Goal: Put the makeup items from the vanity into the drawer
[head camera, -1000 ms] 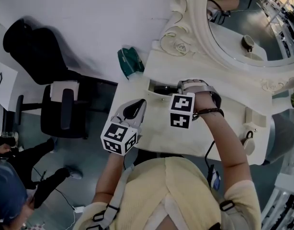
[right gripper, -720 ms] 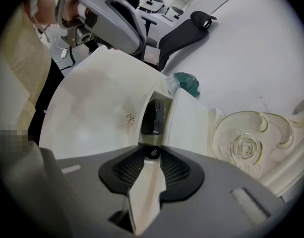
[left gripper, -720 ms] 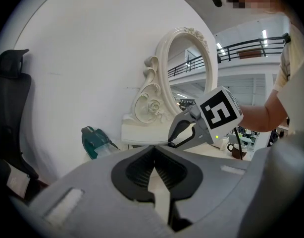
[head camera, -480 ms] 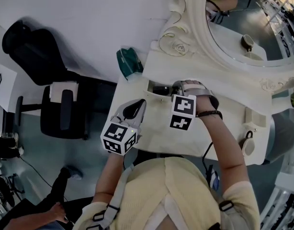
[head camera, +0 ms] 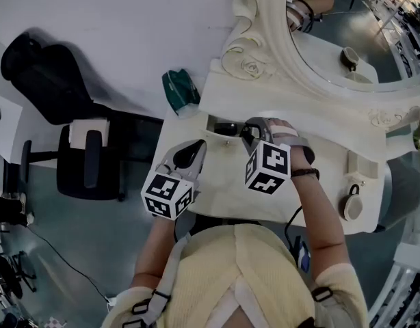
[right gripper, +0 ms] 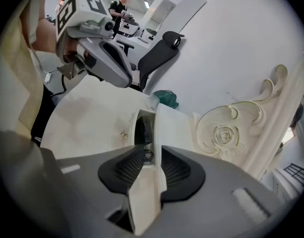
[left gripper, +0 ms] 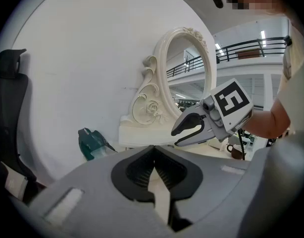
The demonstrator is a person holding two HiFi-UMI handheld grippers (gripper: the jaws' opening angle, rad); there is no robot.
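Right gripper view looks down into the open drawer (right gripper: 133,128) at the far left of the vanity (head camera: 217,186), where dark makeup items (right gripper: 143,129) lie. The right gripper (right gripper: 148,150) hangs just above it, released, with its jaws a little apart. A small round dark piece (right gripper: 148,156) shows in the gap, and the pads do not seem to press on it. The left gripper (left gripper: 153,151) hovers over the near left of the vanity top, clenched on nothing. A teal object (head camera: 179,91) lies just left of the vanity.
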